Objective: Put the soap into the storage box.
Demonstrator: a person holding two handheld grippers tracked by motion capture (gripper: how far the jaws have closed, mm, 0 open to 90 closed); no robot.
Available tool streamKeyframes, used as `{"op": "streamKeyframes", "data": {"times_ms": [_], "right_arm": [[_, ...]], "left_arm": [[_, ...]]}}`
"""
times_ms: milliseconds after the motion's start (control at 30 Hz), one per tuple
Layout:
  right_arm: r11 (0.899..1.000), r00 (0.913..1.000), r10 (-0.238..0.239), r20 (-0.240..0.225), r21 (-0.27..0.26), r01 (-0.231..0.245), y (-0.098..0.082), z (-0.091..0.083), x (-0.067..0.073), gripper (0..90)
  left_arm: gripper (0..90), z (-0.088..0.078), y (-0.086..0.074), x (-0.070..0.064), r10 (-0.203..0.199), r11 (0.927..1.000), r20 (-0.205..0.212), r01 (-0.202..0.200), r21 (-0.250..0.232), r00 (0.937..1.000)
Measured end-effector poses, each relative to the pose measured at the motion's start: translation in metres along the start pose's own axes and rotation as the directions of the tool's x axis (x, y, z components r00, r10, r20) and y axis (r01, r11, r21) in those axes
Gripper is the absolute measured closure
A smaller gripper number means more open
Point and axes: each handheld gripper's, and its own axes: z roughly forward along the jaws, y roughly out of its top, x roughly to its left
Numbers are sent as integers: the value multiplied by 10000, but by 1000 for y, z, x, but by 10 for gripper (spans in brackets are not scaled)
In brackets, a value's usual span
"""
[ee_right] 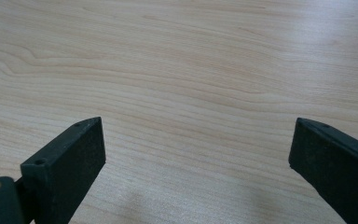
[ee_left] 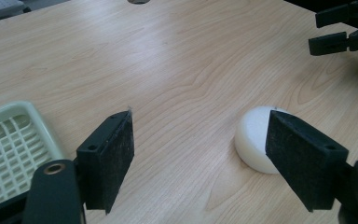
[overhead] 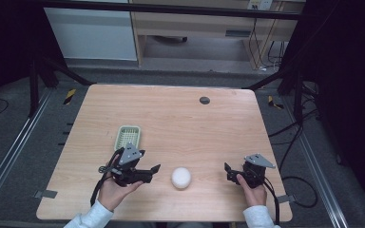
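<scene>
wooden table [overhead: 180, 114] on grey floor [overhead: 19, 156] (cables trailing).

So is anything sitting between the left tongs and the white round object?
Nothing visible does. The left tongs are open, aimed at the white round object, with bare table between them. The green basket lies off to the side, beyond the left tongs.

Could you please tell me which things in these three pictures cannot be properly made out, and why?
- White round object: in the left gripper view, the near jaw covers its right part; what it is made of is unclear.
- Green basket: the left gripper view's edge and jaw cut it off.
- Dark round spot: too small in the high view to identify.
- Right gripper: the hand hides its rear in the high view.
</scene>
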Motion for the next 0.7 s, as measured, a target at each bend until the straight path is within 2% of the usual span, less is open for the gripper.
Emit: {"op": "streamKeyframes", "data": {"times_ms": [400, 700], "right_arm": [[10000, 10000, 28, -29, 29, -28, 0, 0, 0, 40], [9999, 9999, -107, 14, 9, 107, 0, 1, 0, 40]], "left_arm": [[227, 13, 9, -15, 321, 9994, 202, -324, 150, 9993], [222, 23, 10, -22, 416, 9982, 391, -432, 410, 9984]]}}
